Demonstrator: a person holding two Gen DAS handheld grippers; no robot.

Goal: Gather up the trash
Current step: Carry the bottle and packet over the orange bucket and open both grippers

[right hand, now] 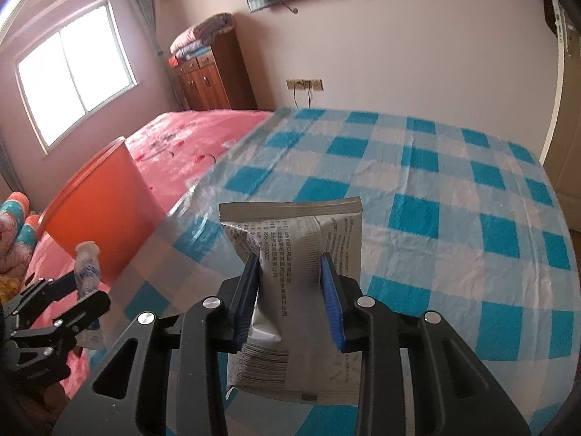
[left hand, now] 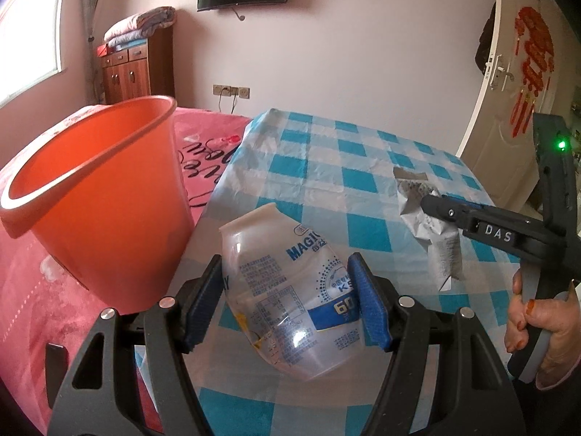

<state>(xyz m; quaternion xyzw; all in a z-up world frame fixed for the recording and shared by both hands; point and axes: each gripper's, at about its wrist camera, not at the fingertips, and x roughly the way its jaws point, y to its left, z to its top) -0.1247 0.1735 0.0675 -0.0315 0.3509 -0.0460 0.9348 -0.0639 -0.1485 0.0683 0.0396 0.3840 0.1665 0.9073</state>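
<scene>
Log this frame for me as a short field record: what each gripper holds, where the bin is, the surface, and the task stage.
left gripper: shut on clear plastic bottle, crushed, cap off
right gripper: shut on silver wrapper, held upright
bin: orange bucket, on the pink bedspread left of the table, its inside not visible
surface: table with blue checked cloth
other trash on table: none visible
stage: both items lifted, neither in the bucket yet
likely next: carry the bottle to the bucket first, since it is nearer

Bucket [left hand: 105,196] on bed [left hand: 32,290], left of table [left hand: 326,152]
</scene>
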